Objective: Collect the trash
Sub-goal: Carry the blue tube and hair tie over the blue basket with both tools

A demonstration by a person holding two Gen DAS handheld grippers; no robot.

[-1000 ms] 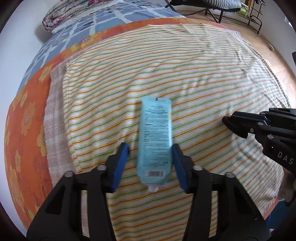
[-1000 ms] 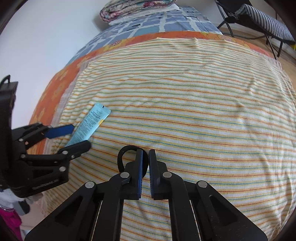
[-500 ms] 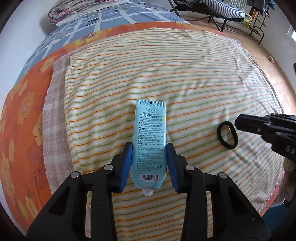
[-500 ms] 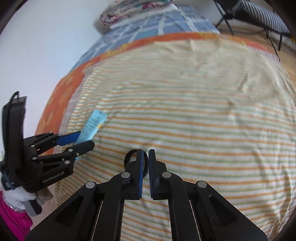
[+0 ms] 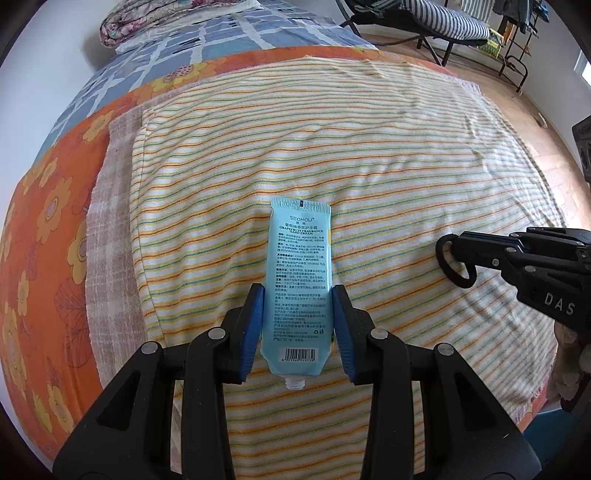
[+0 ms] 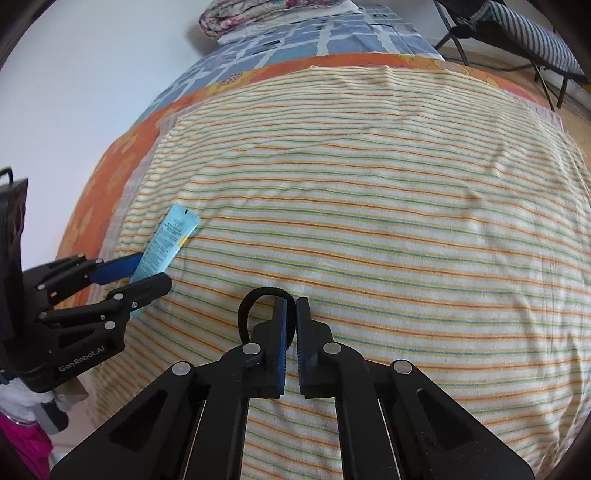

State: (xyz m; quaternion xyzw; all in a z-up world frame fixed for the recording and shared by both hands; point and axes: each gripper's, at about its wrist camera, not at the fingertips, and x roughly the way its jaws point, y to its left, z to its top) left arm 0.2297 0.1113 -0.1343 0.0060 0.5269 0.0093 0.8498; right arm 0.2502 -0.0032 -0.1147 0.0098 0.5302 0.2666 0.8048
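A light blue hand cream tube (image 5: 300, 266), capless, sits between the blue pads of my left gripper (image 5: 297, 295), which is shut on its lower half and holds it over the striped blanket (image 5: 369, 147). The tube also shows in the right wrist view (image 6: 166, 240), held by the left gripper (image 6: 147, 271). My right gripper (image 6: 291, 306) is shut on a black hair-tie ring (image 6: 255, 299), which sticks out to the left of its fingers. In the left wrist view the ring (image 5: 452, 262) hangs at the tip of the right gripper (image 5: 461, 245).
The bed has an orange flowered sheet (image 5: 44, 229) at the left and a blue checked cover (image 5: 177, 48) at the back with a folded quilt (image 5: 147, 18). A folding chair (image 5: 443, 22) stands on the wooden floor beyond. A pink object (image 6: 22, 443) is low left.
My left gripper has closed on the tube and lifted it off the blanket. My right gripper has raised the black ring and moved it nearer the left gripper.
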